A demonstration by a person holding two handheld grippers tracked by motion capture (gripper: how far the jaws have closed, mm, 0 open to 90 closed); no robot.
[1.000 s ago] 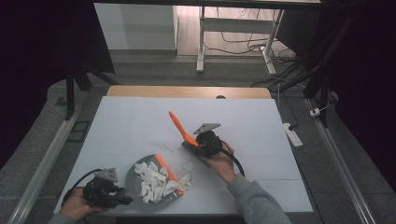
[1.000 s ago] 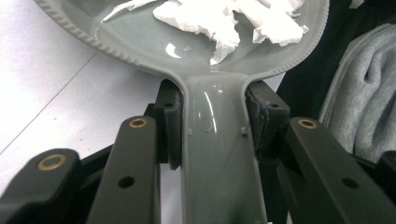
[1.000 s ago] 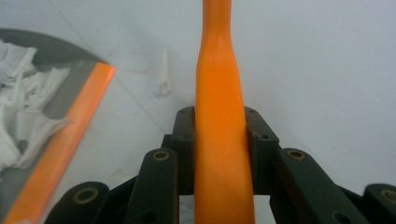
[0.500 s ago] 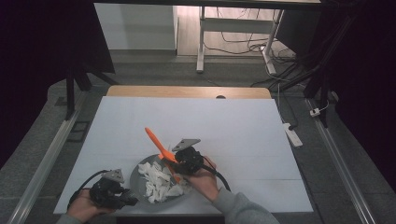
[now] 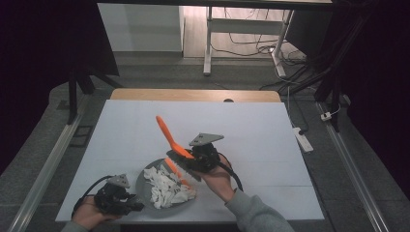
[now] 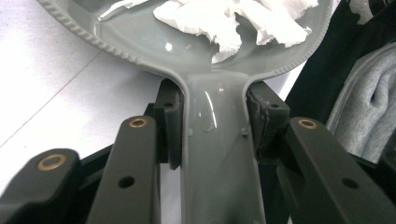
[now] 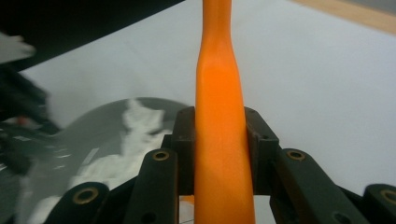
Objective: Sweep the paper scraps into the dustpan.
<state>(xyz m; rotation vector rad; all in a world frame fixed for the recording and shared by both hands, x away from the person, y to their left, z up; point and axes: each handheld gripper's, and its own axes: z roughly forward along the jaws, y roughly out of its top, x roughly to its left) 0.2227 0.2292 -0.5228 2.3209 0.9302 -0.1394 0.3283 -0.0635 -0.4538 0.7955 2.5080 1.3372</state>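
Since a second ago: right gripper [image 5: 186, 152] carried with its orange spatula [image 5: 167, 133] from the far right of the grey plate [image 5: 143, 181] in toward the plate, then up a little; now just past the plate's far rim, spatula slanting up and away over the white table [image 5: 251, 125]. Left gripper [image 5: 133, 205] much where it was, at the plate's near-left edge.

Left gripper's jaws pressed against both sides of the plate's flat grey handle [image 6: 215, 154], pinching it; in the left gripper view, black pads [image 6: 170, 119] flush on the handle where it widens into the beaded rim. Plate flat on the table, loaded with torn white paper scraps [image 5: 167, 188] heaped across its middle and toward the right. A second orange stick [image 5: 175, 170] lying on the plate's far-right part, among the scraps, just below the right gripper.

Right gripper's jaws clamped on the spatula's handle, as seen in the right gripper view: pads [image 7: 184, 144] tight on either side, orange shaft [image 7: 219, 140] running straight up between them. Beyond it in that view, the plate with its scraps, blurred, to the left. Grey sleeve [image 5: 256, 215] behind the right hand, near the plate's right side.
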